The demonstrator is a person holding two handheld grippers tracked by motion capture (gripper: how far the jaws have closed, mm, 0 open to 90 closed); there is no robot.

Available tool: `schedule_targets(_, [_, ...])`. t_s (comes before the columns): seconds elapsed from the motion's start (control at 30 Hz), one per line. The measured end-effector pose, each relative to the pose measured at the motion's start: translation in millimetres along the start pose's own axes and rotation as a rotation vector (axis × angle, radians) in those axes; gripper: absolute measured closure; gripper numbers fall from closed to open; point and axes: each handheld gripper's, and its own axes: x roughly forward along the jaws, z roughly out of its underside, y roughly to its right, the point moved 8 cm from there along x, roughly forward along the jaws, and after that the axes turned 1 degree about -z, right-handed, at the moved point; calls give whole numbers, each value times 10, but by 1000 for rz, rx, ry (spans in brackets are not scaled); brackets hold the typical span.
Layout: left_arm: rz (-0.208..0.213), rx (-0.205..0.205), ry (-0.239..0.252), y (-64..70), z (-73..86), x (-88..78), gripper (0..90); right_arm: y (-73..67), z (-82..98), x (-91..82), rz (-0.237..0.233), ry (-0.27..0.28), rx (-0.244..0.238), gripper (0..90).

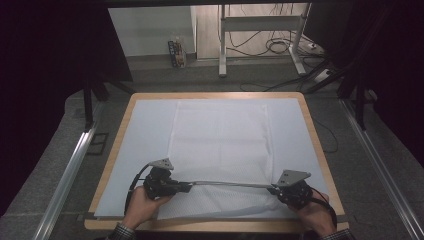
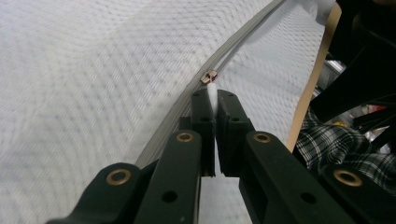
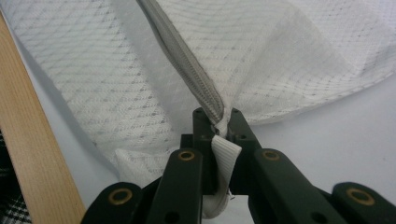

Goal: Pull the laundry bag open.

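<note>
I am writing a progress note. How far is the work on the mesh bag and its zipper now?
Done: both grippers hold the white mesh bag, with the grey zipper stretched between them. In hand: the left gripper pinches fabric beside the zipper slider; the right gripper clamps the zipper's end. Left: probably moving the slider.

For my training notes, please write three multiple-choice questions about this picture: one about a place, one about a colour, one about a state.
1. Where on the mesh bag does the zipper lie?
A. far edge
B. near edge
C. middle

2. What colour is the zipper tape?
A. grey
B. red
C. blue

3. How is the right gripper?
A. open above the table
B. shut on the zipper end
C. lying unused

Answers: 1 B, it stretches between left gripper and right gripper by the person's hands. 2 A, grey in both gripper views. 3 B, its jaws pinch the tape.
</note>
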Motion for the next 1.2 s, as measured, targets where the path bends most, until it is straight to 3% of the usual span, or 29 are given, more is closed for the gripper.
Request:
schedule_targets(0.57, [-57,-83,16,-182,298,-252,875,7,2,-2,5,-2,-4,844])
schedule_targets(1.2, [-102,-139,25,-332,522,-474,874,-7,-2,-12,2,-1,-1,844])
